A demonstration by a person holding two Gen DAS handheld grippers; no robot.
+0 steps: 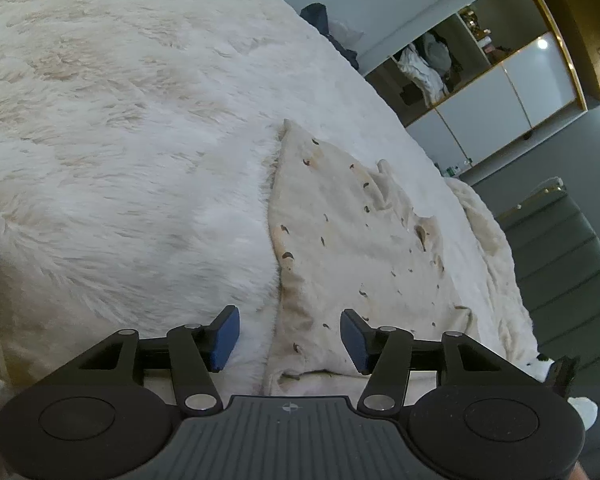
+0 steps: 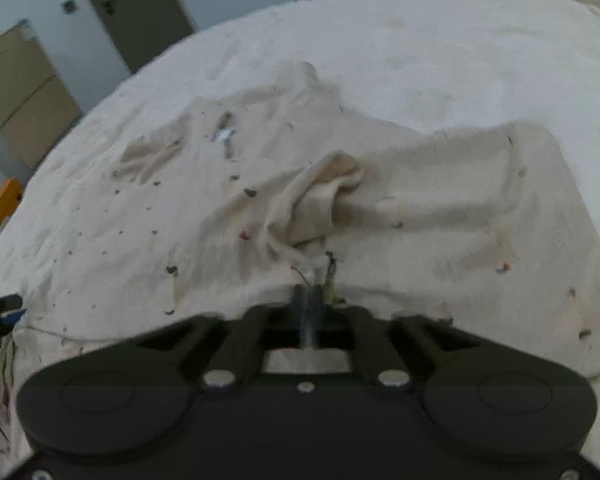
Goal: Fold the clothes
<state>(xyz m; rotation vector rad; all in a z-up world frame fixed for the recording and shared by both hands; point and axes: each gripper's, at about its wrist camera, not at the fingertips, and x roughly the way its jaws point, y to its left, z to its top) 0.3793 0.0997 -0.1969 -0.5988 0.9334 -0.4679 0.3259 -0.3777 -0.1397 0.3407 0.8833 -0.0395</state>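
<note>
Gripping a bunched edge of the cream garment (image 2: pixel 284 184), the right gripper (image 2: pixel 314 280) is showing its fingers drawn tight together on the cloth, with a few loose threads trailing from the pinch. The right wrist view is blurred, so the fine detail of the hold cannot be made out. Spreading away from that pinch, the garment is lying flat but wrinkled on the white fluffy blanket (image 2: pixel 440 52), with one raised fold standing just beyond the fingers and small dark specks scattered over the fabric. A small pale tag (image 2: pixel 223 135) is sitting on the garment beyond the fold; nothing on it can be read.

Hovering over the near edge of the same garment (image 1: pixel 352 248), the left gripper (image 1: pixel 290 338) is standing wide apart, its blue pads (image 1: pixel 225 336) holding nothing. One pad is sitting over the blanket (image 1: pixel 120 140) beside the garment, the other over the garment itself. The garment's long edge is running away from the gripper, lying on the blanket.

Beyond the blanket's far edge, a dark blue cloth (image 1: pixel 320 16) is showing. Farther off from the garment, an open shelf unit (image 1: pixel 460 64) with white doors is holding bundled pale fabric. No brand marks or readable writing are visible in either view.
</note>
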